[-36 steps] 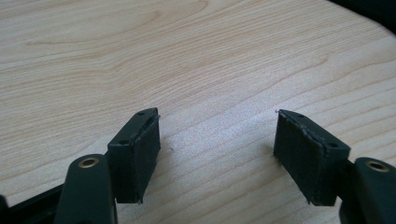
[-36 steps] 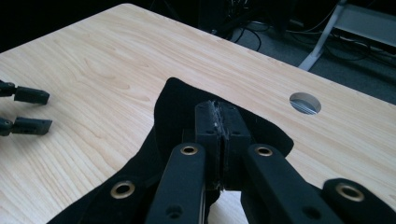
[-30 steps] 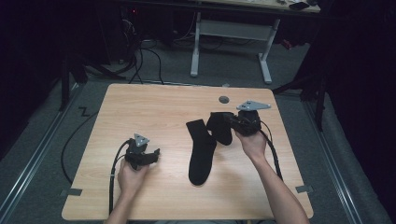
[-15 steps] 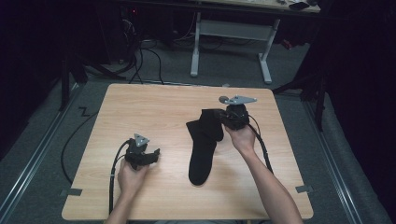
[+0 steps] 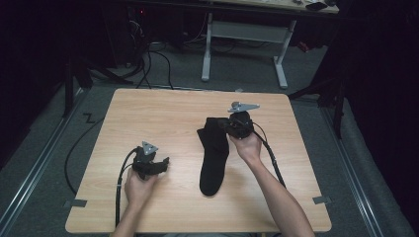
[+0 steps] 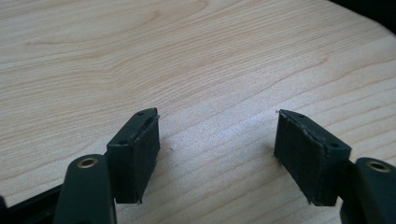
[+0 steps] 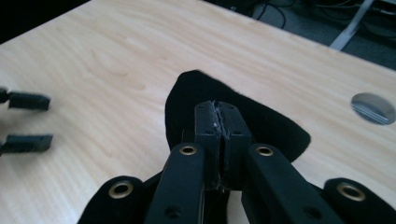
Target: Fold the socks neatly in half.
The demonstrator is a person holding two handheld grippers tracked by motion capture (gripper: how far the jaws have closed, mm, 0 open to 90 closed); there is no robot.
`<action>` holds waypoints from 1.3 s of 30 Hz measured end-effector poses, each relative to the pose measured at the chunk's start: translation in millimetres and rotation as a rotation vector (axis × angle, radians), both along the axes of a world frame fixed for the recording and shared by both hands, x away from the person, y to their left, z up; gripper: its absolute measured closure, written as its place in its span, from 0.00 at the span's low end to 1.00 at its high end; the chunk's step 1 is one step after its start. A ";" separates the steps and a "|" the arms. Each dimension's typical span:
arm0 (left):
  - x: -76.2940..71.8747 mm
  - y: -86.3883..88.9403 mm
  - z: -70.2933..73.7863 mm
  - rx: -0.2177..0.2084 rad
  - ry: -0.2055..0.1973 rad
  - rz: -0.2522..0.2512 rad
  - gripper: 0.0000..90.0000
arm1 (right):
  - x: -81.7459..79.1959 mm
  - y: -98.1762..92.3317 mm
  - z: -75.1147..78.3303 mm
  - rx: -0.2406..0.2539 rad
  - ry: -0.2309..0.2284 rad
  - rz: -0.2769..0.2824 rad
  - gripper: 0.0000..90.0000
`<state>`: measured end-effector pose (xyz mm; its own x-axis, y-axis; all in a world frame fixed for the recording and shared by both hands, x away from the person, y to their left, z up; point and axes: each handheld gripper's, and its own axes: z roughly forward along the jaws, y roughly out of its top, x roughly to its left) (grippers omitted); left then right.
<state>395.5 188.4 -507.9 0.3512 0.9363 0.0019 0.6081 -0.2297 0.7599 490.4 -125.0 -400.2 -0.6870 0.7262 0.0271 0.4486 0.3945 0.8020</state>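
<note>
Black sock (image 5: 216, 154) lies flat on the wooden table (image 5: 163, 111), right of centre; it is long, matte, plain, with no visible pattern; its lower end points toward the person's edge, its upper end is folded over or bunched toward the far right; in the right gripper view the same cloth (image 7: 187, 100) spreads as a rounded dark flap beneath and beyond the jaws.

Right gripper (image 5: 236, 125) sits at the sock's upper end, held in the person's right hand (image 5: 247, 146); its jaws are pressed together, pads meeting; whether a fold of cloth is pinched between them I cannot tell; cable trails back along the forearm.

Left gripper (image 5: 159, 164) rests at the near left of the table, well apart from the sock, held in the left hand (image 5: 138, 187); its jaws stand wide apart with bare wood between them; in its own view the pads (image 6: 142, 149) hover just over the grain.

No containers on the table.

Surface: pale wood-grain top, rounded corners; a round grey grommet (image 7: 373, 108) near the far edge. Room: dim; grey floor; loose cables (image 5: 153, 64) behind the table; white desk frame (image 5: 244, 42) beyond.
</note>
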 end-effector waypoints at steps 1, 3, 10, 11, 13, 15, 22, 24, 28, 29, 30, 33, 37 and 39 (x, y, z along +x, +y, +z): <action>0.0 0.0 0.0 0.000 0.000 0.000 0.35 | -3.3 -0.1 -1.7 0.001 0.011 0.006 0.97; 0.0 0.0 0.0 0.000 0.000 0.000 0.35 | -13.6 -0.9 -5.7 -0.018 0.030 0.029 0.97; 0.0 -0.1 0.0 0.000 0.000 0.000 0.35 | -26.3 -6.9 -18.2 -0.014 0.065 0.034 0.97; 0.0 -0.1 0.0 0.001 0.000 0.000 0.35 | -25.8 -7.7 -22.7 -0.015 0.071 0.033 0.97; 0.0 -0.1 0.0 0.000 0.000 0.001 0.35 | -25.2 -7.9 -27.8 -0.014 0.085 0.032 0.97; 0.0 -0.2 0.0 0.000 0.000 0.001 0.35 | -23.4 -6.8 -38.8 -0.041 0.098 0.029 0.96; 0.0 -0.2 0.0 0.000 0.000 0.001 0.35 | -15.7 -1.7 -65.3 -0.101 0.122 0.018 0.92; 0.0 -0.2 0.0 0.000 0.000 0.001 0.35 | -15.7 -0.3 -68.5 -0.112 0.127 0.021 0.88; 0.0 -0.2 0.0 0.000 0.000 0.001 0.35 | -19.1 -2.2 -70.2 -0.100 0.097 0.019 0.77; 0.0 -0.2 0.0 0.000 0.000 0.001 0.35 | -23.6 -4.9 -66.0 -0.080 0.060 0.013 0.76; 0.0 -0.2 0.0 0.000 0.000 0.001 0.35 | -26.1 -6.5 -62.9 -0.070 0.044 0.015 0.76; 0.0 -0.1 0.0 0.000 0.000 0.001 0.35 | -38.5 -9.8 -49.0 -0.072 -0.008 0.036 0.76; 0.0 -0.2 0.0 0.000 0.000 0.001 0.35 | -54.8 -12.5 -41.9 -0.084 -0.033 0.065 0.78; 0.0 -0.2 0.0 0.000 0.000 0.001 0.35 | -62.4 -14.1 -44.4 -0.096 -0.029 0.081 0.78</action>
